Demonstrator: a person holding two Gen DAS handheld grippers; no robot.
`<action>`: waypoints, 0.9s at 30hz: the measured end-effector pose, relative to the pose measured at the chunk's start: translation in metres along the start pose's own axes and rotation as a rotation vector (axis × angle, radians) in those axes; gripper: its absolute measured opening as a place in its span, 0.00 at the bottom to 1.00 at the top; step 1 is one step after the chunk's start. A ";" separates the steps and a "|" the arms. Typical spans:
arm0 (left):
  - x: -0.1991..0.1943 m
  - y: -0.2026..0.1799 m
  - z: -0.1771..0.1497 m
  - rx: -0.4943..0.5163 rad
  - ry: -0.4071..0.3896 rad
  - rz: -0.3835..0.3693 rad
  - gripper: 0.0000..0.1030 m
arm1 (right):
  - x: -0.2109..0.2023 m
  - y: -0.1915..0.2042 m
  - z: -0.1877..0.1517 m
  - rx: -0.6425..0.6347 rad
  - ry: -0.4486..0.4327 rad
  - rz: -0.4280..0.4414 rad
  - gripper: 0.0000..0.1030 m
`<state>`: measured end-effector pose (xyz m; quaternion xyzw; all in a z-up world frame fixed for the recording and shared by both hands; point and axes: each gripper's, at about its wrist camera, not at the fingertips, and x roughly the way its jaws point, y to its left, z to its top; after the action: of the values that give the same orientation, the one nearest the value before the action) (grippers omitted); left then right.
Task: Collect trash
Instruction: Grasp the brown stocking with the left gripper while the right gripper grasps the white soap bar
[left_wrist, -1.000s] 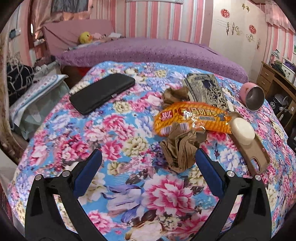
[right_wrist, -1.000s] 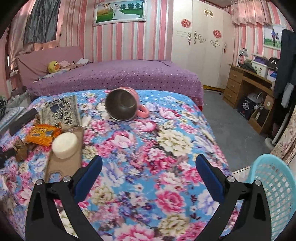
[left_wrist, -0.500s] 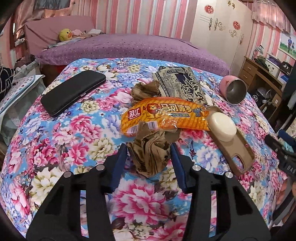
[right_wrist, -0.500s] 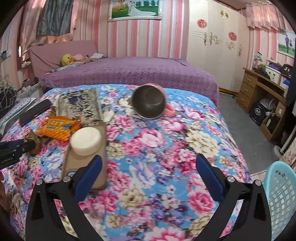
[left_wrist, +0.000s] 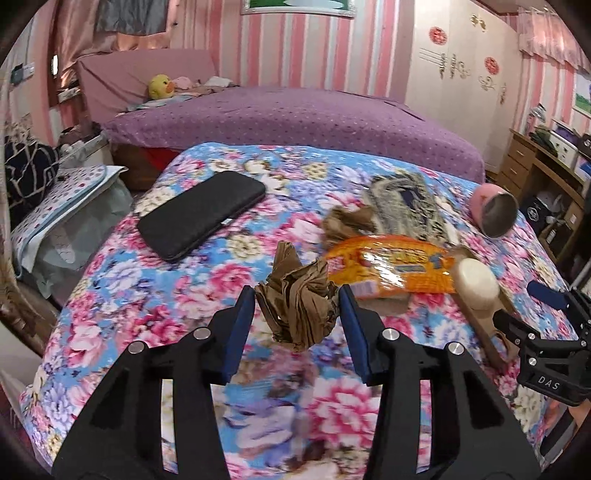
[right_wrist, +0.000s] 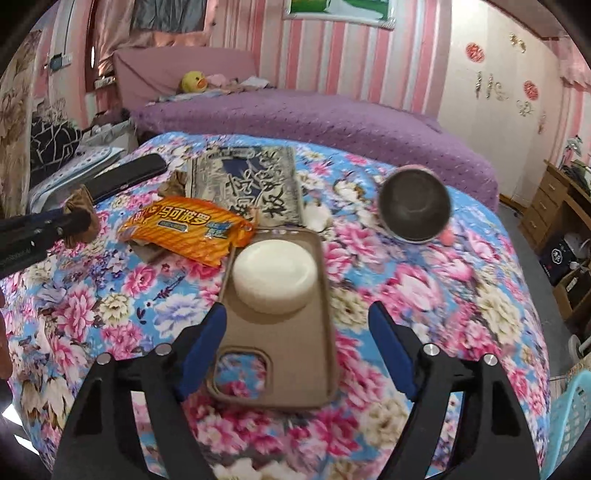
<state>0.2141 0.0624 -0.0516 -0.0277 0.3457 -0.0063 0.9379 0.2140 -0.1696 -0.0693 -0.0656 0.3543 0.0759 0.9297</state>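
left wrist view: left gripper (left_wrist: 297, 308) clamps the brown wad (left_wrist: 298, 306), lifted off the quilt (left_wrist: 122, 295). right gripper (right_wrist: 297, 325) (jaws closing, nothing pinched) straddles the phone case (right_wrist: 280, 343); beyond it, orange wrapper (right_wrist: 184, 227).

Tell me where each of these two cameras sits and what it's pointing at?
Left wrist: rides the left gripper, looking down its fingers at the crumpled brown wad they clamp.
Right wrist: rides the right gripper, whose jaws are closing around the tan phone case holding a white round soap.
Both show the orange snack wrapper.
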 end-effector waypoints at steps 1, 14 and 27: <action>0.000 0.004 0.001 -0.010 -0.002 0.011 0.44 | 0.004 0.000 0.002 0.005 0.011 0.012 0.69; 0.005 0.025 0.006 -0.085 0.001 0.022 0.44 | 0.035 0.014 0.025 -0.046 0.053 0.049 0.54; 0.004 0.022 0.006 -0.081 -0.002 0.019 0.44 | 0.065 0.007 0.046 -0.024 0.095 0.067 0.59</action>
<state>0.2211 0.0843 -0.0511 -0.0624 0.3450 0.0167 0.9364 0.2910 -0.1487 -0.0791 -0.0684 0.3992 0.1077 0.9079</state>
